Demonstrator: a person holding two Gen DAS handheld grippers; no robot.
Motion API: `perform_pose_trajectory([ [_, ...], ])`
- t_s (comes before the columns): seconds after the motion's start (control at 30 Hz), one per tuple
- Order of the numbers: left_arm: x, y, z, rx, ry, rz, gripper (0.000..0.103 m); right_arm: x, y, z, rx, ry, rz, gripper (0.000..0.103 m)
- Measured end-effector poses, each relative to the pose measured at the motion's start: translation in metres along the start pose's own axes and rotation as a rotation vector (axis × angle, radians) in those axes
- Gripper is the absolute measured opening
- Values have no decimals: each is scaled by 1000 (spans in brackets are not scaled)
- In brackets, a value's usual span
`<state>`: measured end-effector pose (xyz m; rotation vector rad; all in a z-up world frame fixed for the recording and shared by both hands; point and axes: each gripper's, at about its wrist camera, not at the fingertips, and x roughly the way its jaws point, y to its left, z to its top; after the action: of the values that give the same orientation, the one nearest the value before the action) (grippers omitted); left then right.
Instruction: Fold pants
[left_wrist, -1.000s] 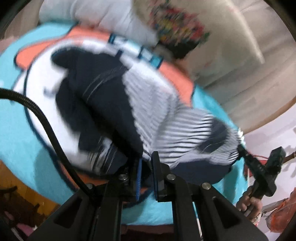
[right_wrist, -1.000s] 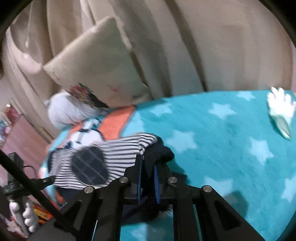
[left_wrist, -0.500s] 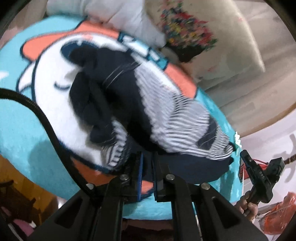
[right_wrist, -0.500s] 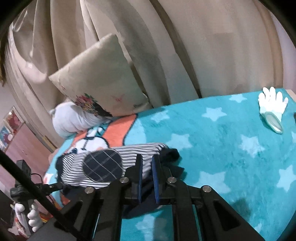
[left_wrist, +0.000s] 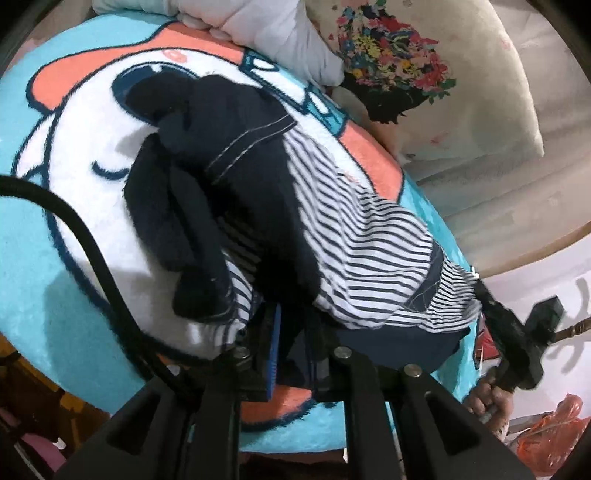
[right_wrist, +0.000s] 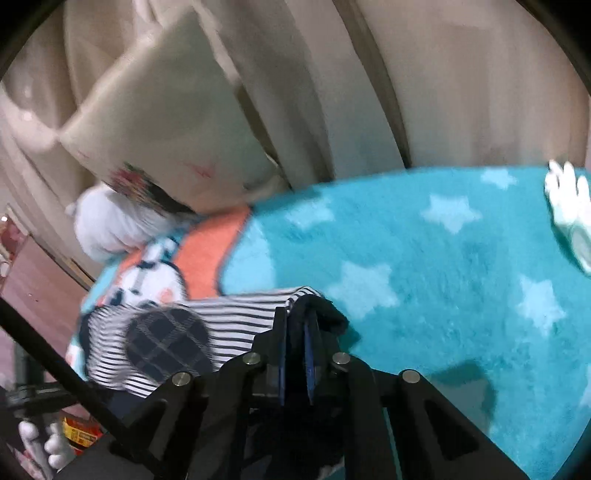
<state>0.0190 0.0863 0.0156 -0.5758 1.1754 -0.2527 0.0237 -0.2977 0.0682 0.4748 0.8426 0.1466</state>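
The pants (left_wrist: 332, 236) are striped navy and white with dark navy panels and a plaid patch (right_wrist: 166, 343). They lie bunched on a turquoise star blanket (right_wrist: 443, 280). My left gripper (left_wrist: 291, 332) is shut on the pants' dark near edge. My right gripper (right_wrist: 295, 332) is shut on a dark navy fold at the other end of the pants (right_wrist: 221, 321). The other gripper shows at the right edge of the left wrist view (left_wrist: 517, 339).
A cream floral pillow (left_wrist: 424, 66) and a white cushion (left_wrist: 280, 33) lie at the bed's far side, by beige curtains (right_wrist: 369, 81). A white glove (right_wrist: 569, 206) lies on the blanket at right. The bed edge (left_wrist: 92, 391) is close below the left gripper.
The left gripper has drawn its end of the pants nearer and the cloth has bunched up. The right view has dipped and swung, still holding its fold.
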Motion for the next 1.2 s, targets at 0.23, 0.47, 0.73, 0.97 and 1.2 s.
perform_pose_trajectory([
  [0.23, -12, 6, -7, 5, -10, -25, 11, -52, -1, -19, 87, -15, 136, 8],
  [0.47, -34, 20, -12, 11, -57, -36, 11, -47, -42, -49, 185, 4, 48, 77],
  [0.73, -59, 31, -9, -39, -132, -31, 15, 9, -10, -47, 119, 98, 71, 46],
  [0.97, -75, 36, 6, -82, -212, -5, 34, -14, -14, -26, 68, 50, 80, 16],
  [1.2, -56, 34, 15, -111, -170, -46, 44, -22, -46, -23, 76, 35, -156, 21],
])
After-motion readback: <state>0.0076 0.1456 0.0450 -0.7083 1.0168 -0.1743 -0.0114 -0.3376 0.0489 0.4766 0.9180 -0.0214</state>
